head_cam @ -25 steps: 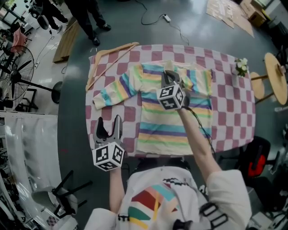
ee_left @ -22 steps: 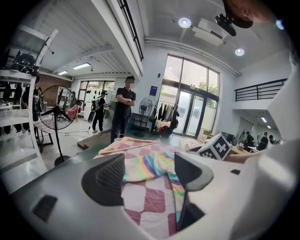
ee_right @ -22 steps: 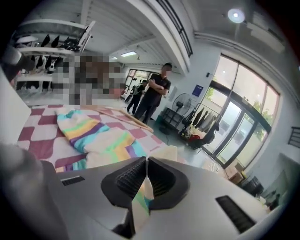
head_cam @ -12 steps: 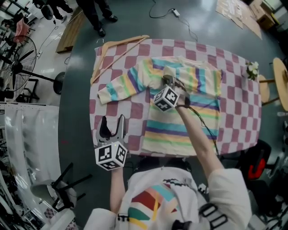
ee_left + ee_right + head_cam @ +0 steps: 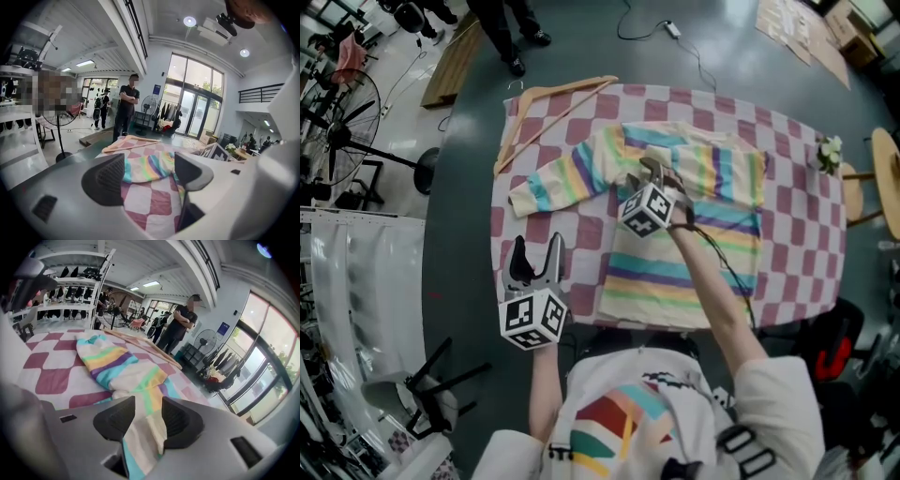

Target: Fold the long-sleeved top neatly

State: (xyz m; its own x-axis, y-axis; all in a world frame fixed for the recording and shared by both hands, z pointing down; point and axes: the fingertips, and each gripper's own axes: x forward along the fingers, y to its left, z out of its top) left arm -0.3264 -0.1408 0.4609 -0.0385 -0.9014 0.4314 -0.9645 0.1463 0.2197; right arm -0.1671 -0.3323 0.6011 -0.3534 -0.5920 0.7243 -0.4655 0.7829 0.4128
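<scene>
The striped pastel long-sleeved top [image 5: 694, 244] lies flat on the pink-and-white checked table [image 5: 787, 253], its left sleeve [image 5: 558, 183] stretched out to the left. My right gripper [image 5: 649, 171] is low over the chest, where the other sleeve is folded across. Its jaws have just been opening. In the right gripper view the sleeve's cream cuff [image 5: 149, 432] lies loose between the parted jaws of that gripper [image 5: 148, 416]. My left gripper [image 5: 534, 255] hovers open at the table's near left edge, with nothing in it. Seen from the left gripper [image 5: 149, 171], the sleeve [image 5: 145, 166] lies farther off.
A wooden hanger [image 5: 553, 98] rests on the table's far left corner. A small bunch of flowers [image 5: 828, 152] stands at the right edge, beside a round wooden stool [image 5: 886, 178]. People [image 5: 502, 28] stand beyond the far side. A fan [image 5: 337, 141] is at the left.
My right gripper has come down onto the top's chest with the sleeve and its jaws have parted. The left gripper has barely moved.
</scene>
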